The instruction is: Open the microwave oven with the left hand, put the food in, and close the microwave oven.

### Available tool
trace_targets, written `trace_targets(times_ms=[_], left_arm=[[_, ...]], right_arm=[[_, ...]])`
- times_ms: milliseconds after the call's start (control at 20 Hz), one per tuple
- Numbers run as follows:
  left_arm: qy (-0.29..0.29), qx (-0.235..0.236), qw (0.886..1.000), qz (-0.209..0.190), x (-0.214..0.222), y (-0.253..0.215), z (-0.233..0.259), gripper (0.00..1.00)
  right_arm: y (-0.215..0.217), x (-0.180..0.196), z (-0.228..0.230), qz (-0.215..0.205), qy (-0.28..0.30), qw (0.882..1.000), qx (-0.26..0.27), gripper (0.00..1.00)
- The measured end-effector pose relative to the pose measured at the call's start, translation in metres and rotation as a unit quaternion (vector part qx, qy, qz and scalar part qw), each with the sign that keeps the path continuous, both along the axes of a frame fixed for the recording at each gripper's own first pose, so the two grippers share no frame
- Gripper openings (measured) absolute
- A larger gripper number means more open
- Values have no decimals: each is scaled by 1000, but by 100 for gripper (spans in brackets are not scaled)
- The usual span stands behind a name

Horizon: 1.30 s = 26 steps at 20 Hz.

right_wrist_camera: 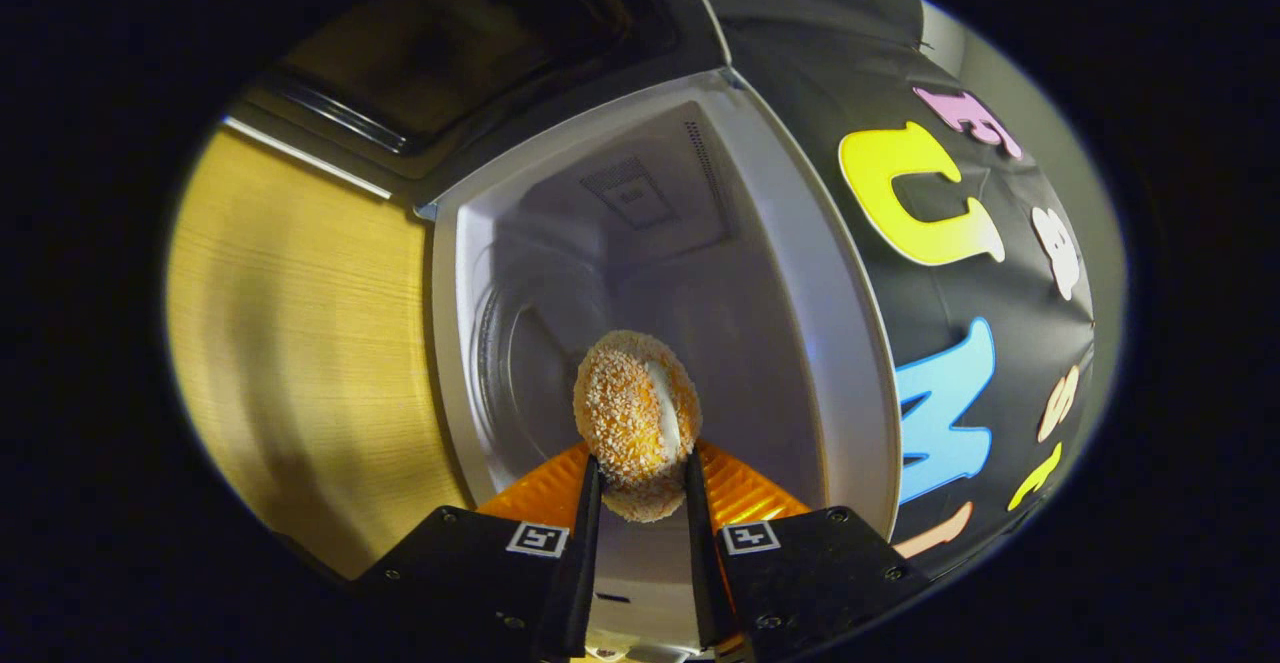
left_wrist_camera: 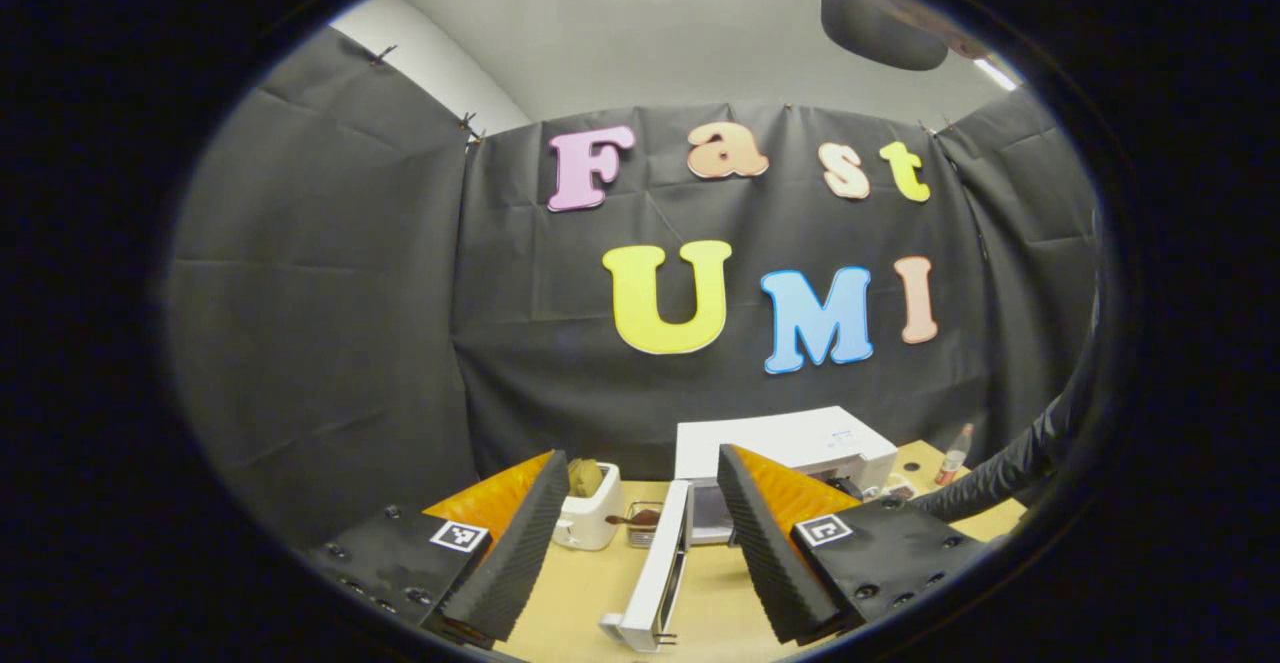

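Observation:
In the left gripper view the white microwave (left_wrist_camera: 790,443) stands on the wooden table (left_wrist_camera: 580,593) with its door (left_wrist_camera: 655,573) swung open toward me. My left gripper (left_wrist_camera: 640,459) is held back from it, open, with nothing between its fingers. A person's dark sleeve (left_wrist_camera: 1010,465) reaches toward the microwave from the right. In the right gripper view, which is rolled sideways, my right gripper (right_wrist_camera: 640,471) is shut on the food (right_wrist_camera: 632,413), a round crumb-coated piece with a pale filling. The food hangs in the mouth of the microwave cavity (right_wrist_camera: 660,243), in front of the glass turntable (right_wrist_camera: 520,353).
A white toaster (left_wrist_camera: 588,515) with bread in it stands left of the microwave, and a small wire basket (left_wrist_camera: 645,525) sits beside it. A small bottle (left_wrist_camera: 955,455) stands at the table's far right. In the right gripper view the open door (right_wrist_camera: 450,53) flanks the cavity.

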<state>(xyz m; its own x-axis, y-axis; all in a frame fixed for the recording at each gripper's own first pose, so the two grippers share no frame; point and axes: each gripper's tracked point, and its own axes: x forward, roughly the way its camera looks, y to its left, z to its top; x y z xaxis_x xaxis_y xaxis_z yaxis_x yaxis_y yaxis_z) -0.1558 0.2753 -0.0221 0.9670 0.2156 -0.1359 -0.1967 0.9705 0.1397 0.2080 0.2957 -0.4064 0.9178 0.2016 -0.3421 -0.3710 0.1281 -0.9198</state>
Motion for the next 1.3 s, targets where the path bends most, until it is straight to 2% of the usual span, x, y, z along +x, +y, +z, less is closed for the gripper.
trace_targets(times_ms=[300,550,650,700,750,800,850,900,1000,1300], left_arm=[[29,-8,999,17,-9,13,-18,95],[41,-21,998,30,-12,19,-32,97],[43,-24,998,31,-13,19,-32,97],[43,-26,998,30,-13,18,-34,98],[44,-27,998,29,-10,16,-36,97],[44,-28,998,27,-9,14,-36,97],[43,-29,998,25,-8,13,-38,98],[43,-32,998,20,-5,10,-40,95],[40,-36,999,9,-2,3,-41,97],[31,-41,998,-41,21,-21,-38,96]], right_arm=[[13,41,-28,-6,0,999,-33,42],[13,50,-35,0,5,999,-47,41],[10,48,-34,-4,15,998,-56,47],[6,46,-34,-8,18,998,-58,53],[2,44,-33,-13,20,998,-59,60],[2,42,-29,-17,20,998,-52,60],[1,37,-27,-16,27,999,-33,69],[-1,31,-25,-18,32,999,-21,70],[-7,17,-16,-21,32,999,-9,70],[-34,-61,11,-2,46,998,47,70]])
